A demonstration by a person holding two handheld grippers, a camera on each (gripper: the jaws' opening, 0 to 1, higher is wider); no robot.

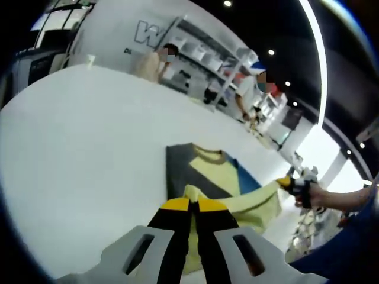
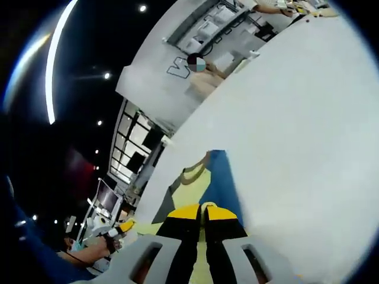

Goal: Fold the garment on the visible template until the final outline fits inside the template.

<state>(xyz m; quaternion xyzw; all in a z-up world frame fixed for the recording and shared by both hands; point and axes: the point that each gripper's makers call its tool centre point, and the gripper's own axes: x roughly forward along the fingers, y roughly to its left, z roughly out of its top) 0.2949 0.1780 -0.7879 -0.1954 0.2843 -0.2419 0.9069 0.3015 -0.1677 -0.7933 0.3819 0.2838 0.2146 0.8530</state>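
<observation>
A yellow, grey and blue colour-block shirt [image 1: 204, 177] lies on the white table [image 1: 77, 160], collar end toward the far edge and hem end toward the person. In the left gripper view the left gripper [image 1: 190, 205] has its yellow-tipped jaws pressed together on a fold of the yellow fabric at the shirt's near edge, so it appears clenched on the cloth. The right gripper [image 1: 286, 183], held in a hand, comes in from the right of that view and pinches the other near corner of the same yellow hem, which stretches between the two tools. In the right gripper view the right gripper's own jaws are closed with yellow fabric directly at their tips, and the shirt's blue panel [image 2: 224, 177] and grey panel [image 2: 166, 204] run away ahead of them toward the collar.

Holding both hem corners at once, with the edge drawn taut, looks like preparation for carrying the lower part of the garment over toward the collar in a single even fold. No template outline can be made out on the table. People stand by shelving beyond the far edge.
</observation>
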